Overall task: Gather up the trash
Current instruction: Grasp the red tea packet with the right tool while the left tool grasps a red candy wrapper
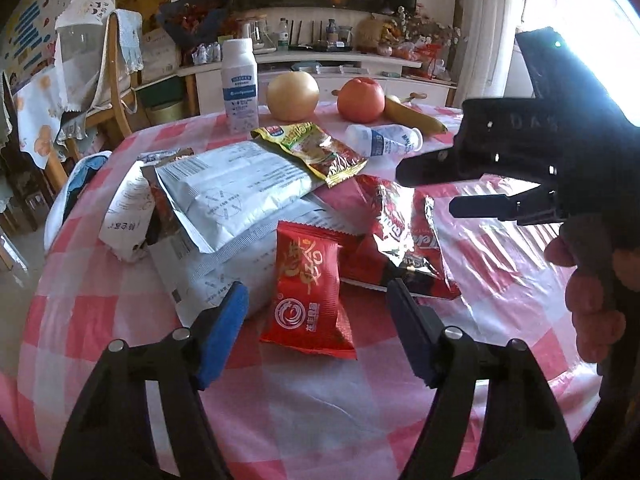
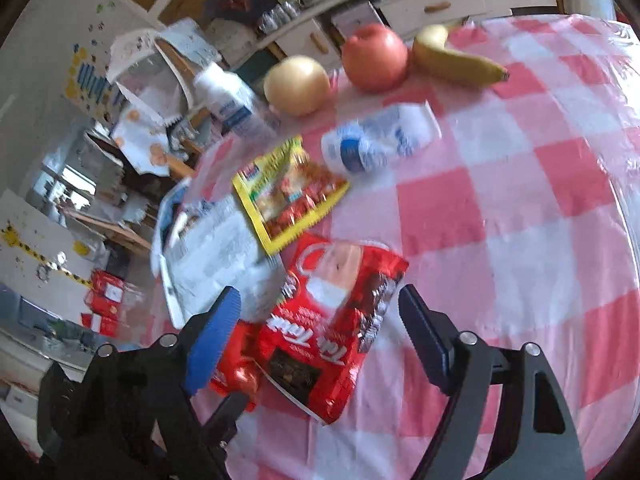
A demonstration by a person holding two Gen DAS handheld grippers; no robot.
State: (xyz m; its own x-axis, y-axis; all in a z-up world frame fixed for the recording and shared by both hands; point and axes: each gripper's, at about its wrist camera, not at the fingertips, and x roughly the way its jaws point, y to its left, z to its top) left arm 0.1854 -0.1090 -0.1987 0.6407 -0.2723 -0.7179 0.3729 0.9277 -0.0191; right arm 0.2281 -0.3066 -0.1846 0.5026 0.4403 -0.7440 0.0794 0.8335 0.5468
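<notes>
We judge the task to be at its picking stage: wrappers lie scattered on the red-and-white checked desk and neither claw holds anything yet.

The left claw hangs with its blue-padded jaws spread wide, empty. Straight ahead, between the jaws and just beyond their tips, lies the small red foil snack packet with gold lettering. Ahead and to the left of that claw sits a pile of grey-white plastic mailer bags; further ahead on that pile rests a yellow-and-red seasoning sachet.

The right claw is likewise wide open and empty, tilted down over a crumpled red chocolate-wafer wrapper with silver lining, which lies between its jaws and slightly below them. Well ahead lies a small white plastic bottle with a blue label, on its side. In the left view the right claw points leftward, a hand wrapped round its grip.

Next, we think each claw must drop onto its wrapper and close; thin foil lies flat, so the tips need to reach desk level to pinch an edge. Where the trash goes we cannot see.
</notes>
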